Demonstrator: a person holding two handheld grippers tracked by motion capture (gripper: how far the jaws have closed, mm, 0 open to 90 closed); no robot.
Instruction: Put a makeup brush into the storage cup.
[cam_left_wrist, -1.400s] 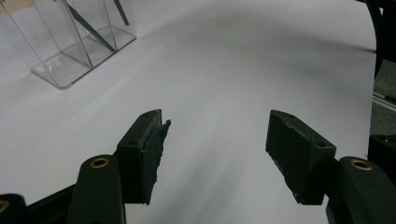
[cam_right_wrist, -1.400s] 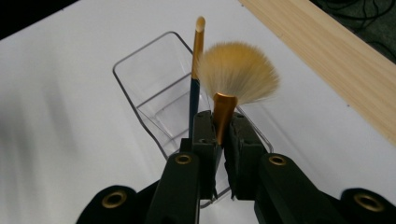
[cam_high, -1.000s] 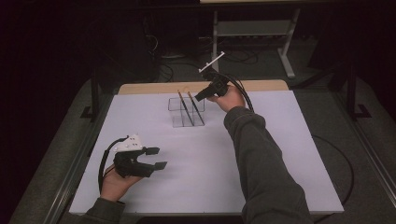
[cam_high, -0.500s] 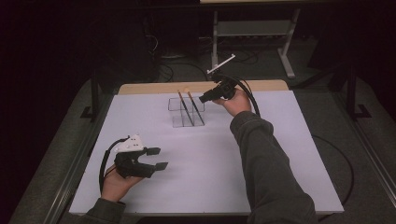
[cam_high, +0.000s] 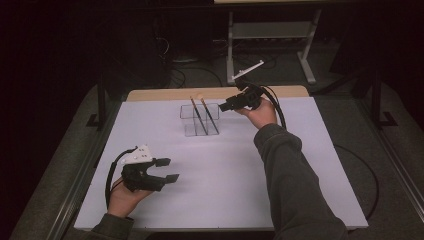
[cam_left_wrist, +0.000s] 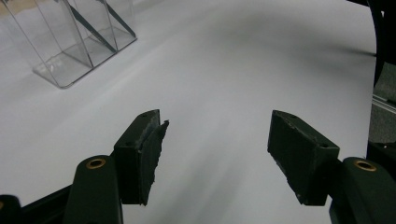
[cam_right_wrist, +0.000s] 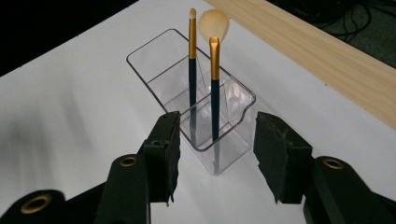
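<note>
The two makeup brushes (cam_right_wrist: 214, 88) stand leaning in the clear organizer (cam_high: 199, 120), near the middle of the counter's (cam_high: 225, 175) far edge, just short of its wooden strip. A second ago the right tool (cam_high: 227, 106) was right above the organizer; now it sits a little off to the organizer's right and its jaws have just been opening, with nothing between them. I judge the second brush has just been let go, so the placing looks done. In the right tool view both brush handles show beyond the parted jaws, clear of the pads. The left tool (cam_high: 167, 170) waits near the counter's near left corner, jaws apart and empty, well apart from the organizer.
</note>
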